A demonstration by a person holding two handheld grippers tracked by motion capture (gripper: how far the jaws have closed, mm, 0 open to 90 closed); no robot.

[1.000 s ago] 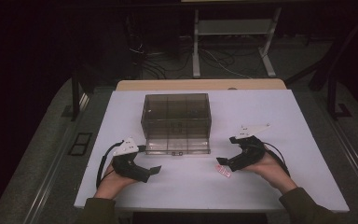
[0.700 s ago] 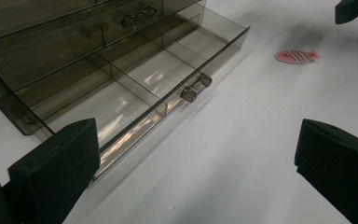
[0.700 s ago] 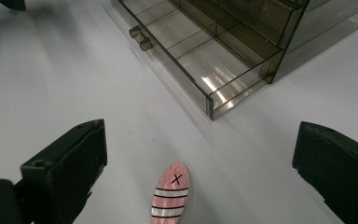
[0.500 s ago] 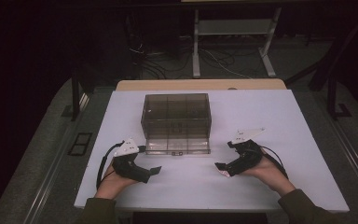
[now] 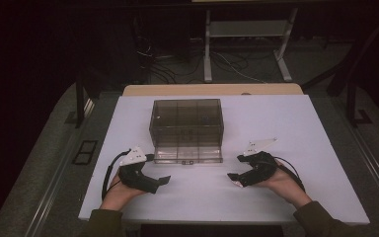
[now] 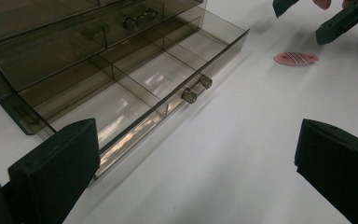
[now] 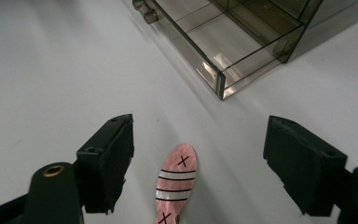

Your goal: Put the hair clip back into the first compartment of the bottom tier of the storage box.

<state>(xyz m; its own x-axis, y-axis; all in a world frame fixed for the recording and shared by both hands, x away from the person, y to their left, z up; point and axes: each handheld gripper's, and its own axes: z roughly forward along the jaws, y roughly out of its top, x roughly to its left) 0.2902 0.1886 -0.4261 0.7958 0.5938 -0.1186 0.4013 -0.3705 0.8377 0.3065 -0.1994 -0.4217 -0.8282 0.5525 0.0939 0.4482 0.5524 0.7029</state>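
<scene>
Your fish (image 7: 176, 186) — pink, flat, white bands with black stripes, X marks at both ends — lies flat on the white table (image 7: 51, 70), near the drawer (image 7: 223, 46) corner, not touching it.

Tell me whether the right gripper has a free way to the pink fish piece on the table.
Probably yes: the pink fish piece lies flat between the right gripper jaws, which have just been closing and don't yet touch it. Nothing blocks them.

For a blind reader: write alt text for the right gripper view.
A pink fish-shaped piece with stripes and crosses lies flat on the white table between the untouching jaws of the right hand-held gripper. Beyond it stands an open smoky drawer.
</scene>
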